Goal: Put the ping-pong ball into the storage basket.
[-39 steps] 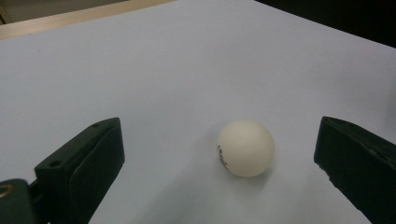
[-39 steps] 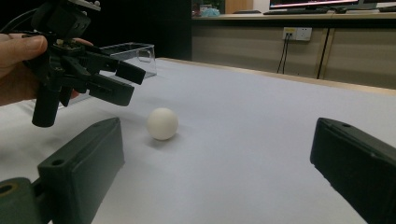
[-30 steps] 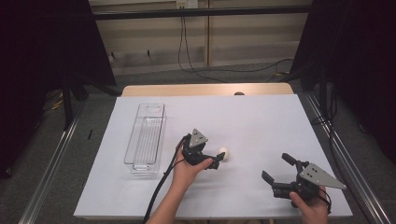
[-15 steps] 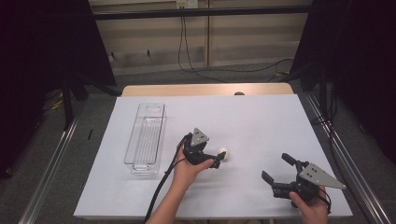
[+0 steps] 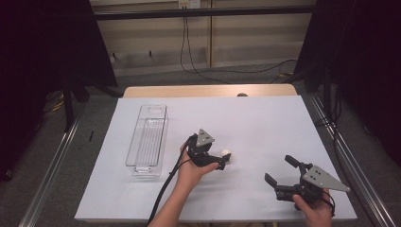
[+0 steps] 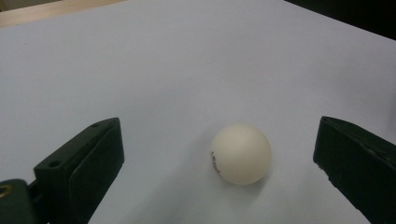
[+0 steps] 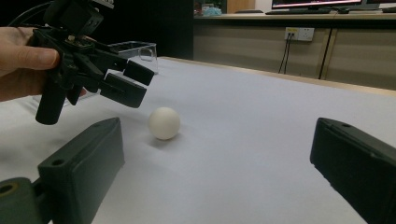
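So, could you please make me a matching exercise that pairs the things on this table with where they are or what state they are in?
Things:
1. small white ball
2. clear plastic rectangular bin
3. left gripper
4. right gripper

Places or states:
A. open, held low near the table's right front corner
B. empty, lying lengthwise on the table's left part
C. open, its jaws on either side of the ball
D. resting on the white table, not gripped

Pairs: 1-D, 2-B, 3-C, 4-A

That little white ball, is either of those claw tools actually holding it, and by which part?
Nothing is held. The ball sits on the table between the open jaws of the left gripper, touching neither. The right gripper is open, off to the side.
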### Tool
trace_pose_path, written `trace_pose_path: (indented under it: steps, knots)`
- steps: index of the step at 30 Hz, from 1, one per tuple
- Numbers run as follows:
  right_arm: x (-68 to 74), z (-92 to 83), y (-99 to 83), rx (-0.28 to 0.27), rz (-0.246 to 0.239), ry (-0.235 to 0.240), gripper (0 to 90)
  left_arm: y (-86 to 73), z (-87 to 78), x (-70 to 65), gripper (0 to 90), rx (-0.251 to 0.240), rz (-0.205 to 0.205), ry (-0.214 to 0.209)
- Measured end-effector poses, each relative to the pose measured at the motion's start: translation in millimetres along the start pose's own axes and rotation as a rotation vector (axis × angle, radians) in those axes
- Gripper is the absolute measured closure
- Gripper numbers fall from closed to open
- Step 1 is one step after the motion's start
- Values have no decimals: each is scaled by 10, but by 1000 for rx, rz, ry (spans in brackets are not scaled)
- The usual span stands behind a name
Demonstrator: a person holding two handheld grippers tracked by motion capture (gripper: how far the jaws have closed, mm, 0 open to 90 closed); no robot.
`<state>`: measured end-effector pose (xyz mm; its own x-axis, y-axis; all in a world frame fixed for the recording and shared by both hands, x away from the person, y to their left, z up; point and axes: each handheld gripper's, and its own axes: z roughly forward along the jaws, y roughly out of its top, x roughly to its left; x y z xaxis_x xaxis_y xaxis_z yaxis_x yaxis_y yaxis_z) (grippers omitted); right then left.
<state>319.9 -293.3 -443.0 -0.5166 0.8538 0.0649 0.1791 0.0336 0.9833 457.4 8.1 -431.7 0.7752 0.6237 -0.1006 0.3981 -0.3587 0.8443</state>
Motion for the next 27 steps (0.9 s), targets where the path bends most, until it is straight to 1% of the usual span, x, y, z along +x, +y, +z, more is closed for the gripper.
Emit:
trace_pose_path:
  steps: [1, 2, 4, 6, 7, 13, 14, 15, 16, 18, 19, 20, 21, 22, 23, 24, 25, 26, 27]
  knots:
    - [-2, 2, 0, 1, -1, 1, 26, 6, 11, -6, 22, 2, 5, -7]
    - [-4, 2, 2, -2, -4, 3, 26, 8, 17, -10, 25, -1, 6, -4]
    - [-5, -1, 4, -1, -10, 10, 26, 3, 34, -7, 25, 13, 4, -18]
    - [-3, -2, 2, -1, -8, 7, 26, -2, 43, -8, 26, 26, 6, -7]
    - [-4, -3, 2, -2, -9, 9, 26, -5, 51, -11, 26, 21, 2, -14]
    - [-4, -8, 6, -4, -6, 5, 26, -14, 72, -15, 31, 44, 0, 0]
    - [-3, -9, 6, -4, -5, 4, 26, -19, 86, -23, 31, 39, -14, 1]
    - [-3, -8, 6, -4, -3, 6, 26, -20, 85, -15, 31, 51, -1, 1]
    - [-3, -8, 7, -4, -3, 7, 26, -22, 95, -15, 31, 45, -6, -2]
    - [-7, -6, 5, -3, -9, 3, 26, -25, 98, -12, 31, 57, -5, 3]
    - [-6, -7, 5, 2, -6, 9, 26, -29, 107, -18, 31, 51, -22, 3]
    - [-5, -6, 4, 2, -8, 11, 26, -31, 109, -9, 31, 60, -14, 0]
    - [-5, -2, 4, -3, -10, 8, 26, -36, 125, -22, 31, 57, -20, 0]
    - [-5, -2, 3, -1, -9, 9, 26, -39, 133, -27, 31, 60, -14, -3]
    - [-8, -2, 4, 1, -11, 10, 26, -42, 143, -39, 31, 58, -21, -5]
    - [-9, -2, 4, 1, -11, 9, 26, -47, 155, -45, 31, 62, -20, -17]
    - [-10, 0, 5, 0, -12, 6, 26, -50, 163, -52, 32, 62, -15, -10]
    - [-9, -1, 5, -1, -12, 7, 26, -53, 172, -56, 33, 70, -8, -12]
    - [-6, -3, 5, 2, -8, 8, 26, -62, 187, -61, 34, 60, -19, -16]
